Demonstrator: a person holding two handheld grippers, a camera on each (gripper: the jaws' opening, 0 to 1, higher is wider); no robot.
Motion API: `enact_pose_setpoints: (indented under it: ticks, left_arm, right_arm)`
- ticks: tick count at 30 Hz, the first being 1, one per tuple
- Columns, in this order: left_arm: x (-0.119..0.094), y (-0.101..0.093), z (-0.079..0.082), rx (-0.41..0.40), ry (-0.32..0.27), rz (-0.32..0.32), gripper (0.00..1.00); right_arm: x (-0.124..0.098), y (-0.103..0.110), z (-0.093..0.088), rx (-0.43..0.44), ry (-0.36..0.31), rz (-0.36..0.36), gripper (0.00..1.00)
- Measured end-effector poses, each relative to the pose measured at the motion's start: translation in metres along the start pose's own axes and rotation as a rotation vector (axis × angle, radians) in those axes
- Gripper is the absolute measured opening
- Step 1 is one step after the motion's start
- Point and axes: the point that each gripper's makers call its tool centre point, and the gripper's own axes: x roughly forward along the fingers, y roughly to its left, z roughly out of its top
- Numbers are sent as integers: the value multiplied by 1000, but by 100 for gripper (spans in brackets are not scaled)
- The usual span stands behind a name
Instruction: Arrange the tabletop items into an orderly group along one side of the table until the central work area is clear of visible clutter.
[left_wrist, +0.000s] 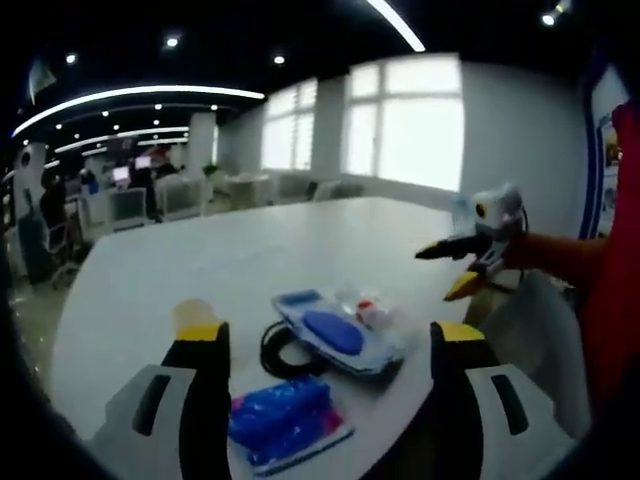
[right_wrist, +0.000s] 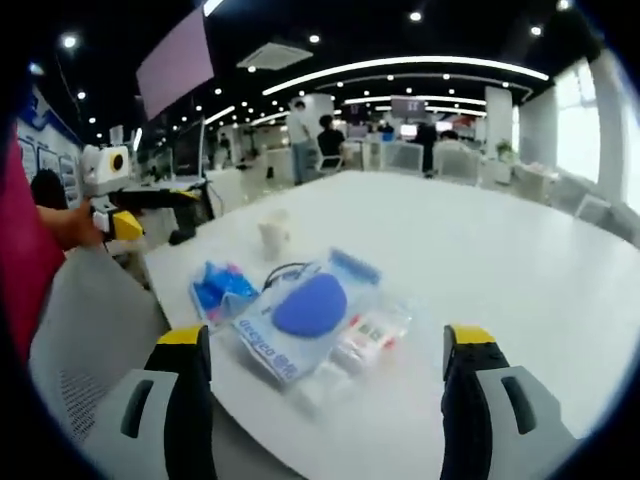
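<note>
A clear flat pack with a blue oval item lies near the white table's edge. Beside it are a blue and pink packet, a coil of black cable, a small clear packet with red print and a pale cup. My left gripper hovers open over the pile and touches nothing. My right gripper is open too, short of the table edge. Each gripper also appears in the other's view: right gripper, left gripper.
The white table stretches wide and bare beyond the items. A grey mesh chair stands at the near edge between the grippers. A red sleeve is close by. Desks, monitors and people fill the office behind.
</note>
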Motion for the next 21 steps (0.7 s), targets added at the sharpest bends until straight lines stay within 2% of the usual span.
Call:
enact_pose_setpoints:
  ticks: [6,12,21]
  left_arm:
    - [-2,-2,0,5,6,-5,77]
    - [-4,-2,2,15,7,-5,76]
    - [-8,1,1,16,12,1,74]
  right_arm:
    - [17,-12,-28,-39,83,-12,94]
    - [33,-15,-44,-55,135,-7,94]
    - [48,-20,-52,-38,165,-14,92]
